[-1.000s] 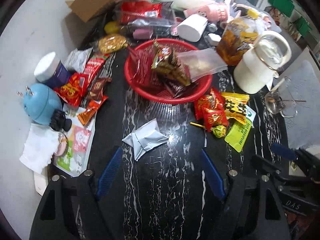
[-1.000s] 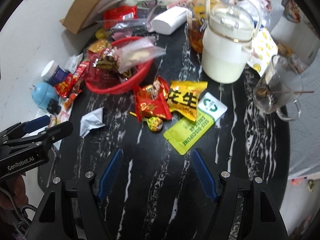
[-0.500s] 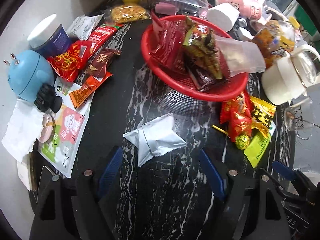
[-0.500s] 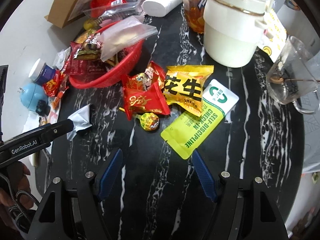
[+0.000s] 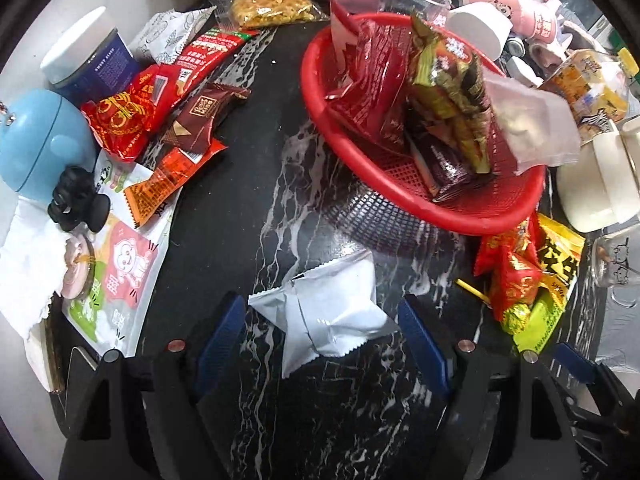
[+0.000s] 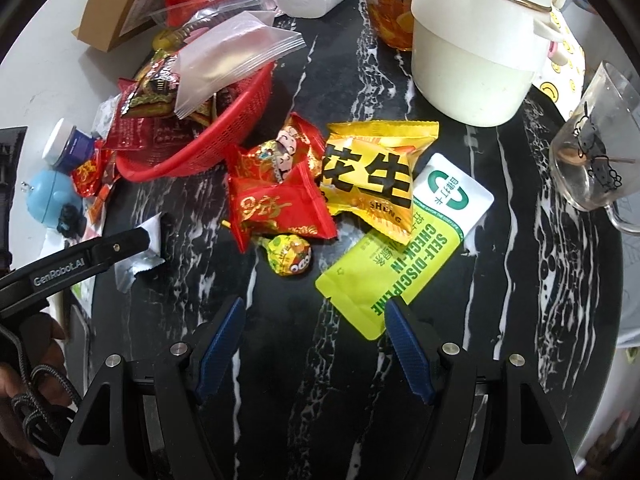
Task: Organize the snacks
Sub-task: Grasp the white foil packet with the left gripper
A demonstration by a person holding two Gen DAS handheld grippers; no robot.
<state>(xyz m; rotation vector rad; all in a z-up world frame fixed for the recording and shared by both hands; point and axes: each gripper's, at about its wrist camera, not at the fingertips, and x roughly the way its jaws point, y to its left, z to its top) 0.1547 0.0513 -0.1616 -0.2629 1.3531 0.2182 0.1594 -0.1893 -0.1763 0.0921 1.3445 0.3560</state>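
Observation:
A red mesh basket point(image 5: 472, 216) holds several snack packets on the black marble table point(image 5: 248, 184). My left gripper point(image 5: 320, 320) is open, and a silver foil packet point(image 5: 328, 312) lies flat between its blue fingers. My right gripper point(image 6: 316, 316) is open over bare table, its right finger at the lime-green pouch point(image 6: 392, 268). Just ahead lie a red packet point(image 6: 280, 208), a wrapped lollipop point(image 6: 288, 256) and a yellow peanut bag point(image 6: 372, 172). The basket point(image 6: 224, 140) and the left gripper's finger point(image 6: 92, 252) show at the left of the right wrist view.
Red, brown and orange snack packets point(image 5: 168, 120) lie at the table's left edge by a blue round gadget point(image 5: 36, 148) and a jar point(image 5: 88, 60). A white kettle point(image 6: 476, 40), a glass mug point(image 6: 596, 160) and a juice bag stand at the back right.
Both grippers have moved forward and lower. The silver packet now lies between my left fingers. The green pouch and red packets are closer to my right gripper. Both stayed open.

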